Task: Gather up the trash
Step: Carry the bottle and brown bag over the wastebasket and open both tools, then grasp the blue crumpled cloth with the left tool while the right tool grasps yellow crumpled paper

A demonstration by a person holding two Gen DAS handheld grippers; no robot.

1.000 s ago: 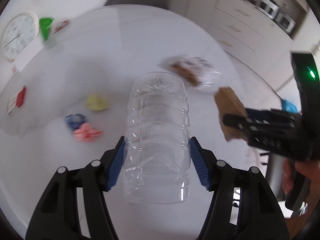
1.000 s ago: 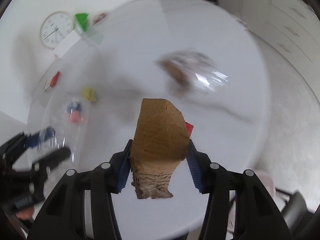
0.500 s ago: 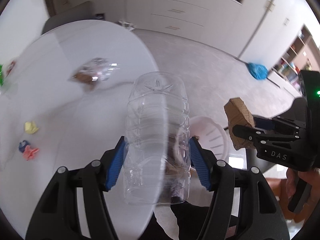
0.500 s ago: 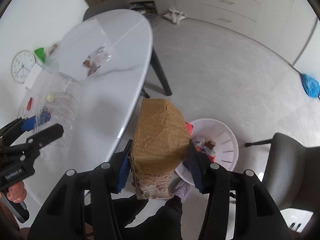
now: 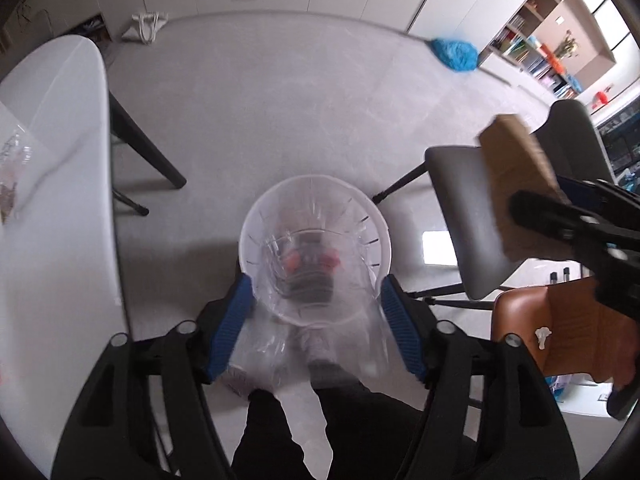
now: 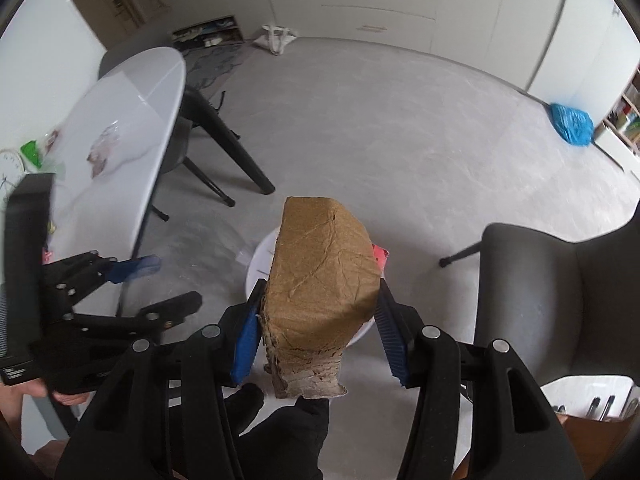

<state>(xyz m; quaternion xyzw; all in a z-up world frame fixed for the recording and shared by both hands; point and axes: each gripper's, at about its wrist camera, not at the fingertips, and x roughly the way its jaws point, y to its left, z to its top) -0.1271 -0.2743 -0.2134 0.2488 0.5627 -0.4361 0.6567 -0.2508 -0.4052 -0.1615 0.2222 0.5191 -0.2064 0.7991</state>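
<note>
The clear plastic bottle (image 5: pixel 316 292) sat blurred between my left gripper's (image 5: pixel 316 312) blue pads, its long axis running along the fingers and pointing straight down at the white bin (image 5: pixel 376 216) on the floor. Those jaws had just been opening with the bottle between them, and gaps showed between the pads and the bottle's sides, so I judged it released and dropping; through its clear wall I could see red and dark rubbish already lying in the bin. That put the left hand squarely over the target.

My right gripper (image 6: pixel 316 324) pinched the torn piece of brown cardboard (image 6: pixel 324 280), which stood up along the fingers and hid most of the bin (image 6: pixel 260 256) behind it. From the left wrist view the cardboard (image 5: pixel 516 184) hung off to the bin's right, over the grey chair (image 5: pixel 464 216), so I judged the right hand still had to come across above the rim before letting go.

The white table (image 6: pixel 132 120), with a crumpled wrapper (image 6: pixel 104 148) left on it, lay well apart to the left.
</note>
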